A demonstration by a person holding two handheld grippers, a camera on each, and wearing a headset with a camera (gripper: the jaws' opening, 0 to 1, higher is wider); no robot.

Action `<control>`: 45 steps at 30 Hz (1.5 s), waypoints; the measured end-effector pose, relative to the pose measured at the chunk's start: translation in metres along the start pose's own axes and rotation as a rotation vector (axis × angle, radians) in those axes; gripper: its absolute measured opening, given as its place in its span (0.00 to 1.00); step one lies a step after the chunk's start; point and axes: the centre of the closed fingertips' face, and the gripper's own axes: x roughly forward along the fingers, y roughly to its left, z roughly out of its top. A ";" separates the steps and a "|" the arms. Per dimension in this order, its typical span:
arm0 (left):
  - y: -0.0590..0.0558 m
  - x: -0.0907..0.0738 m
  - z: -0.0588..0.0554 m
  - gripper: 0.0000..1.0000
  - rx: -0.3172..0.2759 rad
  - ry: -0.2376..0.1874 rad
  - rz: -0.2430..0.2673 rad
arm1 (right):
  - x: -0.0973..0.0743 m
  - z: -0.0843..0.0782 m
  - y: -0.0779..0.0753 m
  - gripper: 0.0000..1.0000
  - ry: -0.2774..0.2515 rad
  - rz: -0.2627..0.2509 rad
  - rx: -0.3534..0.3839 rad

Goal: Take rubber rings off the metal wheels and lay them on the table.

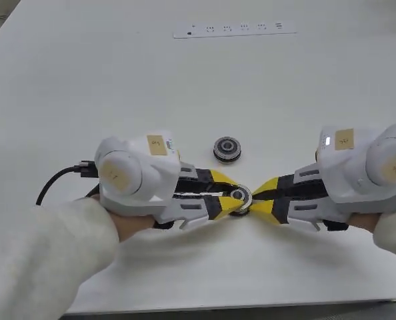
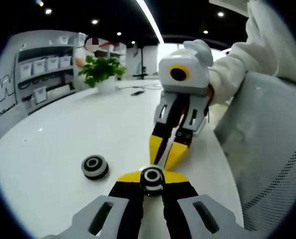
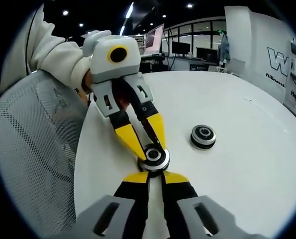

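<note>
Rubber seems not yet off either wheel. The left gripper [image 1: 226, 200] pinches one wheel [image 1: 239, 196] low over the table [image 1: 285, 87], and the right gripper [image 1: 255, 195] narrows onto its rim (gripping the ring or not, I cannot tell). A second wheel [image 1: 227, 149] lies just beyond, untouched.

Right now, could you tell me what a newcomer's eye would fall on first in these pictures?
Most striking are the two grippers meeting tip to tip near the front edge of the white table: the left hand-held gripper clamps a metal wheel, and the right hand-held gripper touches its rim from the other side. Just behind them a second wheel lies alone.
</note>
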 end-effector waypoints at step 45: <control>0.000 -0.002 -0.001 0.14 -0.001 -0.059 0.005 | -0.008 0.011 -0.010 0.00 -0.139 -0.003 0.566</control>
